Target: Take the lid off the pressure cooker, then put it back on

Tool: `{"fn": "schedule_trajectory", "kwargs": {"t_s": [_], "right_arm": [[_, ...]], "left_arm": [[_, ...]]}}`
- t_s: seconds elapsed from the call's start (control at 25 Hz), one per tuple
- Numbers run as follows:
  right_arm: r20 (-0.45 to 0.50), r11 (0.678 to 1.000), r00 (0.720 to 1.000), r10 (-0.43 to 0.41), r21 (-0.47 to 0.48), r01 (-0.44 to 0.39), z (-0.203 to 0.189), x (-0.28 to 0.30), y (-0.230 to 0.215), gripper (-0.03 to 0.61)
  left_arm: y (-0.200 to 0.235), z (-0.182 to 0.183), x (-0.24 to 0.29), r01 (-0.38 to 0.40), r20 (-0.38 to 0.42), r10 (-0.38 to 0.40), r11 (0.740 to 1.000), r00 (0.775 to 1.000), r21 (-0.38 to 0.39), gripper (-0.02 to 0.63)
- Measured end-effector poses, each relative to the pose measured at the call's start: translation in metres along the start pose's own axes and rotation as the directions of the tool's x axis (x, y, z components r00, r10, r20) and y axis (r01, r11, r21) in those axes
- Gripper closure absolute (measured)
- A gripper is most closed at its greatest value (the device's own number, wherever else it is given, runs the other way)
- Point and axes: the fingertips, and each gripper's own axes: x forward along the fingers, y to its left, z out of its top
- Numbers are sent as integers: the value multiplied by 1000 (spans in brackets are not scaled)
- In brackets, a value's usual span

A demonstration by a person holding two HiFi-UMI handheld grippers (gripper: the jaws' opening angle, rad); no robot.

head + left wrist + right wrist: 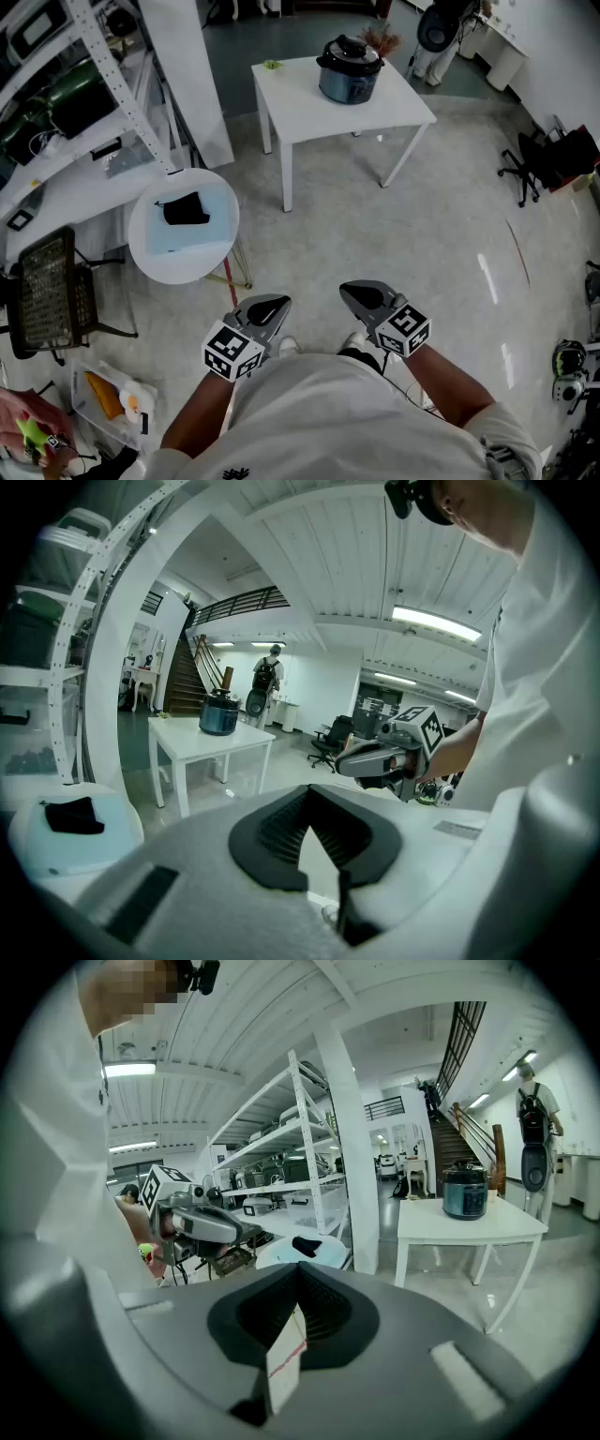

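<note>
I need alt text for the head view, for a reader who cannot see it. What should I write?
A person, seen from above, holds the left gripper and right gripper near the body, both shut and empty. The pressure cooker stands apart from them, lid on, on a white table across the floor.

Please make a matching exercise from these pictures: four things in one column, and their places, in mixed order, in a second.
Things
1. dark blue pressure cooker with black lid
2. small black cloth
3. black wheeled office chair
4. left grey gripper, jaws shut

Places
A. on the floor, far right of the head view
B. on the white square table
C. just in front of the person's body
D. on the round white table

Pairs: 1-B, 2-D, 3-A, 4-C
</note>
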Motion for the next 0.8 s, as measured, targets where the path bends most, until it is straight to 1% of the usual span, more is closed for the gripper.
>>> {"fn": "schedule_trajectory", "kwargs": {"t_s": [0.2, 0.4, 0.44, 0.52, 0.6, 0.72, 0.8], "right_arm": [[-2, 1000, 1000, -18, -15, 18, 4, 16, 9, 566], [6, 1000, 1000, -9, 22, 9, -2, 15, 19, 565], [13, 999, 1000, -7, 32, 7, -2, 14, 20, 565], [18, 999, 1000, -4, 46, 3, -4, 14, 21, 565], [12, 999, 1000, -2, 49, 2, -6, 15, 18, 565], [6, 998, 1000, 1, 56, -2, -9, 19, 4, 563], [1, 998, 1000, 9, 59, -9, -10, 24, -9, 557]], "left_arm": [[16, -3, -12, 12, 16, -12, 1000, 1000, 9, 609], [15, -8, -15, 35, 25, -35, 999, 999, 11, 607], [15, -10, -15, 38, 20, -38, 999, 999, 13, 597], [17, -12, -12, 48, 6, -48, 999, 999, 14, 543], [20, -10, -7, 57, 5, -57, 998, 998, 12, 508], [31, 1, 5, 55, 21, -55, 998, 998, 7, 448], [43, 12, 15, 43, 32, -43, 999, 999, 12, 421]]}}
